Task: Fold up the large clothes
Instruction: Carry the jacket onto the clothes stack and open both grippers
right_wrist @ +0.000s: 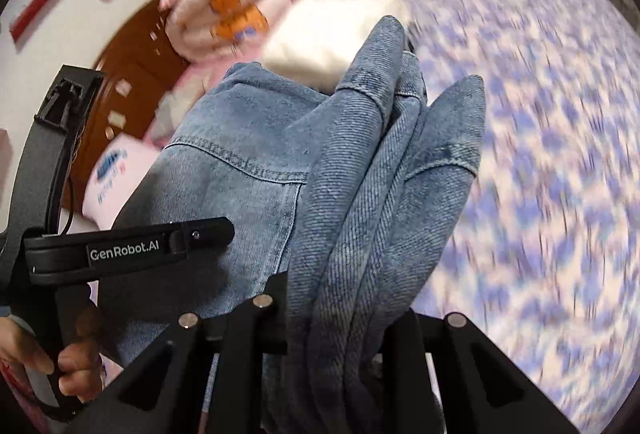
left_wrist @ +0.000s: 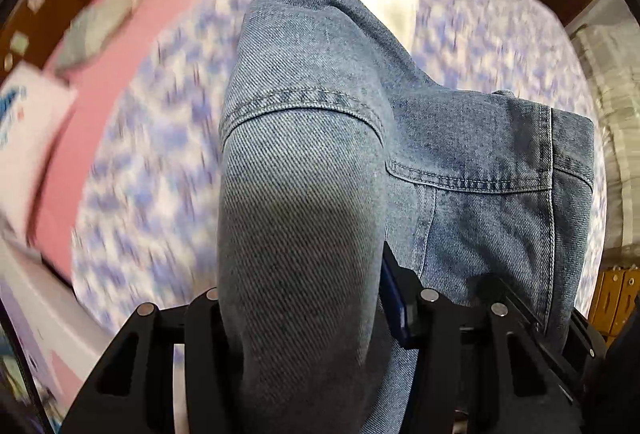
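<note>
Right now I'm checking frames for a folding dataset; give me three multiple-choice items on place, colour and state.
1. Where is the white folded item?
A. on the patterned bedspread
B. on a wooden chair
C. in a basket

2. What colour is the denim garment?
A. black
B. blue
C. red

3. How is the right gripper?
A. open and empty
B. shut on the denim
C. holding a pillow

Key: A, it lies on the bedspread behind the denim; B, washed blue twill; B, bunched folds pass between its fingers.
</note>
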Tool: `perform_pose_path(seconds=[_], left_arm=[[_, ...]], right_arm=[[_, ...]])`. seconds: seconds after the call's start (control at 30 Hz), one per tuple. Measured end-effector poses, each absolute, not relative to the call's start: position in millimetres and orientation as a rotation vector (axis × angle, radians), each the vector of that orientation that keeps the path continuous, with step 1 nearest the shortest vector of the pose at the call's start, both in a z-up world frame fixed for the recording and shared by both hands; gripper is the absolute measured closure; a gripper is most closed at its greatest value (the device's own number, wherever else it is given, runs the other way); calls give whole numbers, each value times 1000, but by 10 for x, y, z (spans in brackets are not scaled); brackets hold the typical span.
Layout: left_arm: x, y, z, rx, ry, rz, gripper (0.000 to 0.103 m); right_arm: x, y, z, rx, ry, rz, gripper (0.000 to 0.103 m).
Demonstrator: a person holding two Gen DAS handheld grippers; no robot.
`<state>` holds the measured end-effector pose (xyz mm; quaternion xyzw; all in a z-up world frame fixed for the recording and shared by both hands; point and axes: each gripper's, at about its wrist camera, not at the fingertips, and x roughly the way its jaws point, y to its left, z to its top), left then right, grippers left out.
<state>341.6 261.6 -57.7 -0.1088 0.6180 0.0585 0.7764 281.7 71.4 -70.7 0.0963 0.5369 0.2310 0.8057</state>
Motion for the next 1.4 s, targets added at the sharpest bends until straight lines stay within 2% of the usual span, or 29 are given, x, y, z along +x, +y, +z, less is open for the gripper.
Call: perform_pose_path(seconds=[0.23, 0.43, 0.63, 0.73, 0.77, 0.87, 0.93, 1.07, 1.23, 1.4], left_arm=[[4657, 3068, -16, -167, 1098, 122, 54], [5848, 3327, 75, -58, 999, 98, 53], [7118, 3692, -378, -112, 1080, 37, 53], [7616, 3837, -948, -68, 1155, 24, 53], [7738, 3896, -1244, -60, 1195, 14, 44], [7865, 4221, -1804, -133, 1184, -2, 18], [7810, 4470, -1984, -265, 1143, -69, 9], [7749, 4691, -2185, -353, 1112, -126, 5], [7629, 4555, -2220, -341, 1102, -114, 2], [7250, 4396, -2053, -355, 1087, -25, 0]], right_arm=[[3861, 1069, -293, 217, 912, 530, 86], [4954, 1288, -338, 294, 770, 533, 86], [5946, 1425, -651, 331, 759, 508, 86], [6392, 1496, -1067, 336, 809, 515, 86], [6501, 1514, -1260, 334, 831, 526, 86], [6822, 1408, -2063, 462, 967, 536, 86], [6895, 1158, -2538, 680, 947, 621, 86], [6796, 1176, -2561, 588, 849, 700, 87], [6820, 1141, -2641, 561, 844, 731, 87], [6814, 1216, -2478, 472, 886, 666, 79]])
